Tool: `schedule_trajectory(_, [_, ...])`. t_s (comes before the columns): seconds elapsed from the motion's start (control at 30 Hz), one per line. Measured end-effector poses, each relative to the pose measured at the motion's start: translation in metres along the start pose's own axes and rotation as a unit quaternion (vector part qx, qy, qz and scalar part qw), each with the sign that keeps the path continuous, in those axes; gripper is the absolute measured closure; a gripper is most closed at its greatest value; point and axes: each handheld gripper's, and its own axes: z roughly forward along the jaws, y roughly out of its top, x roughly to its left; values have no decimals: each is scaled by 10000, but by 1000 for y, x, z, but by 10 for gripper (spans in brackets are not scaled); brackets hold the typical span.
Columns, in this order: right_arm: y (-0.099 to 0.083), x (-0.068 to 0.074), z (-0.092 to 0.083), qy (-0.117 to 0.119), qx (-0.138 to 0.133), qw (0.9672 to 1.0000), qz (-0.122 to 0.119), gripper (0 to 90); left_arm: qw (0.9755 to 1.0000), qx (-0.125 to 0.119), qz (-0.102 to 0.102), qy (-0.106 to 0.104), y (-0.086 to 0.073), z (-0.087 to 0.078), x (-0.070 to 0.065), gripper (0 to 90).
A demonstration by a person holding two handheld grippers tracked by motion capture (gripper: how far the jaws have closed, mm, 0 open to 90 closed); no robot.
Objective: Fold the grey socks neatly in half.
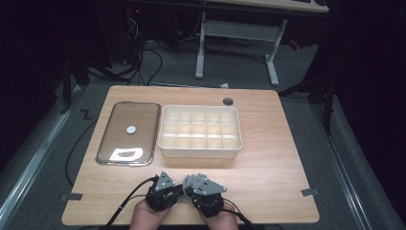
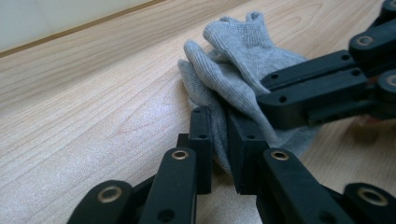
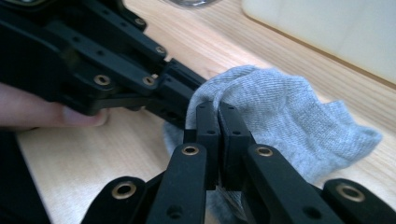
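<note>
One grey sock (image 2: 233, 65) pinched by two tongs: left (image 2: 219, 144), right (image 3: 218, 135).

I am pinching a grey sock (image 3: 280, 116) of soft ribbed knit cloth with my 2 hand-held grippers, left (image 2: 219, 140) and right (image 3: 218, 123), both matt black plastic with brass-looking rivets. The surface (image 1: 268, 163) is showing smooth pale wood grain with a faint sheen.

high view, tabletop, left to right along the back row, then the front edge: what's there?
Back row: clear lid → divided white box → round hole in the table. Front edge: left gripper → grey sock → right gripper.
</note>
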Motion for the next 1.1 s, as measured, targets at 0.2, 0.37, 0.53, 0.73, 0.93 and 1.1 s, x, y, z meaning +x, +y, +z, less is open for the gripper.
schedule_trajectory(0.2, [-4,-1,4,57,102,9999,30,892,10000,47,-43,27,0,-1,2,746])
schedule_trajectory(0.37, [-4,1,8,123,129,9998,-41,890,9989,-426,-83,162,7,-26,12,771])
schedule_trajectory(0.53, [-2,2,11,160,120,9998,-59,889,9976,-660,209,29,19,-30,4,895])
schedule_trajectory(0.73, [-1,5,13,161,123,9997,-124,886,9977,-554,320,-210,26,-13,-3,899])
schedule_trajectory(0.93, [-1,6,13,154,110,9997,-153,866,9991,-353,215,-128,20,-1,8,900])
schedule_trajectory(1.1, [1,5,3,302,-10,9995,13,768,9993,-311,183,-63,16,1,12,900])
